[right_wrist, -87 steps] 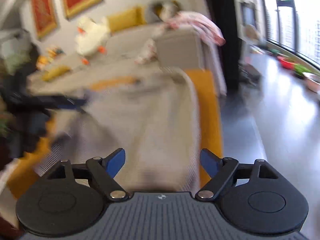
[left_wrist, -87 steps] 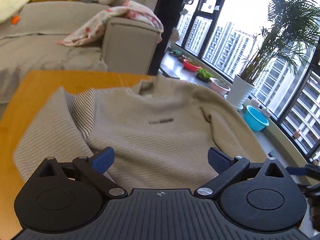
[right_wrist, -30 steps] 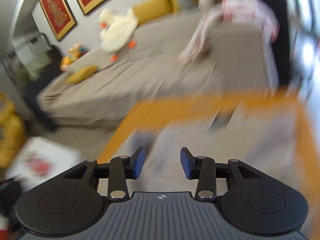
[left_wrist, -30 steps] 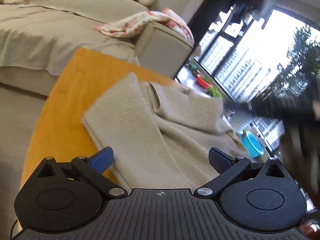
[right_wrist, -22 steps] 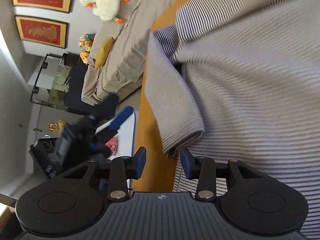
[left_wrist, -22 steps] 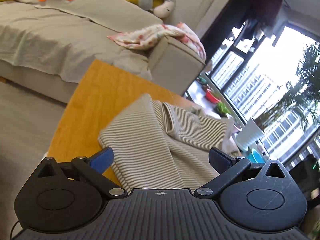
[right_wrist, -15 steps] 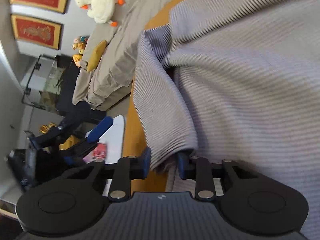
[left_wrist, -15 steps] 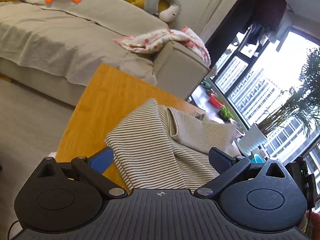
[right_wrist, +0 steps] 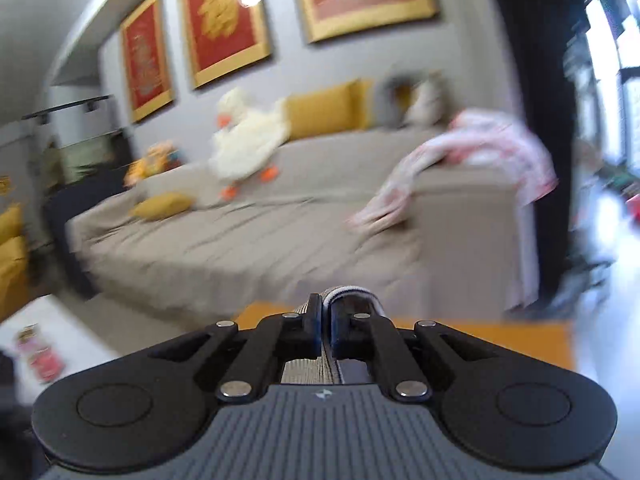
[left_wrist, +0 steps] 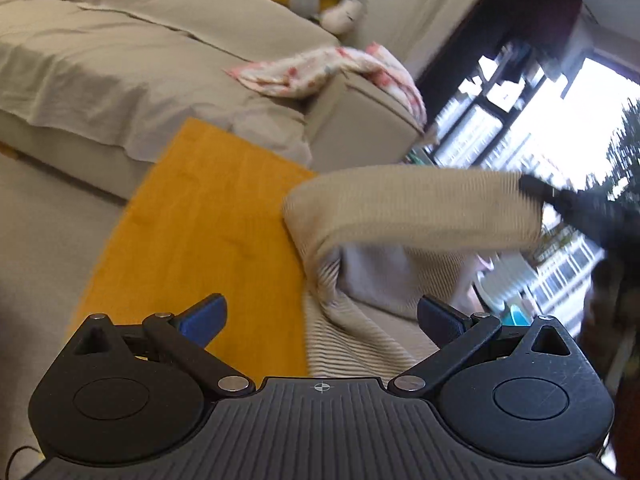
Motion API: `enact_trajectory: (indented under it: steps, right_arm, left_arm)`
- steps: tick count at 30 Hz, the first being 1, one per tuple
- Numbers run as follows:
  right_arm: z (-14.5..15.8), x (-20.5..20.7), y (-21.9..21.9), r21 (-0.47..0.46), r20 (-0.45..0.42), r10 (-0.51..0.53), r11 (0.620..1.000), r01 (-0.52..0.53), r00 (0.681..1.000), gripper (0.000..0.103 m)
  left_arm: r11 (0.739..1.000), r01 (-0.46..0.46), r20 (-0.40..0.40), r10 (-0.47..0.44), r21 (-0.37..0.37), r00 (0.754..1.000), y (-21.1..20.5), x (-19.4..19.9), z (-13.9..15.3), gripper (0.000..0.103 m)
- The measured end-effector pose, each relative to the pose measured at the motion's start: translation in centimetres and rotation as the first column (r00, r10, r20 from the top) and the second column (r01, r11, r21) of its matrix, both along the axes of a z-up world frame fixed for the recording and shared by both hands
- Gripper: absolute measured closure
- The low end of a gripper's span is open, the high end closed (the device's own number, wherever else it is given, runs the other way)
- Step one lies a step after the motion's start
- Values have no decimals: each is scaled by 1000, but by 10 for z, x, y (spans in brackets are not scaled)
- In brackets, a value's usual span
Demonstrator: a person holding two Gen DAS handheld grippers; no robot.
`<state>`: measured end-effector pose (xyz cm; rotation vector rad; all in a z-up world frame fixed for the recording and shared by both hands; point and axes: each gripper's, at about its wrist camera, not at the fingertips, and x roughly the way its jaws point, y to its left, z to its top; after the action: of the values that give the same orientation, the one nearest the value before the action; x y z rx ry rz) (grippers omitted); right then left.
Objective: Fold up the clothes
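A beige ribbed sweater (left_wrist: 360,320) lies on the orange wooden table (left_wrist: 208,208). One sleeve (left_wrist: 408,204) is lifted off the body and stretched level to the right, where my right gripper (left_wrist: 532,188) shows as a dark blur at the cuff. In the right wrist view my right gripper (right_wrist: 326,318) is shut on the sleeve cuff (right_wrist: 348,294), a fold of ribbed cloth pinched between its pads. My left gripper (left_wrist: 320,316) is open above the sweater's near edge, nothing between its blue pads (left_wrist: 204,314).
A grey sofa (left_wrist: 120,68) stands behind the table with a pink floral blanket (left_wrist: 332,68) over its arm and a white plush duck (right_wrist: 248,140) on the seat. Large windows (left_wrist: 560,120) lie to the right. Grey carpet (left_wrist: 40,208) is left of the table.
My right gripper closed on the sleeve cuff, then lifted it and pulled it across to the right. My left gripper stayed open and shifted slightly.
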<state>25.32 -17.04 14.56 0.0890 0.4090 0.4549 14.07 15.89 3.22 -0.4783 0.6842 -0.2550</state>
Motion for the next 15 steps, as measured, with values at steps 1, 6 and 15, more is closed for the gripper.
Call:
enact_trajectory:
  steps: [1, 6, 15]
  right_arm:
    - [0, 7, -12, -10, 4, -31, 999, 31, 1000, 99]
    - [-34, 39, -65, -9, -69, -157, 988, 157, 985, 99]
    - [-143, 75, -101, 10, -301, -219, 972, 233, 928, 95]
  left_arm:
    - [1000, 23, -5, -23, 12, 1000, -9, 5, -1, 0]
    - [988, 131, 10, -132, 84, 991, -51, 22, -2, 0]
    - [952, 221, 97, -245, 211, 965, -123, 67, -17, 0]
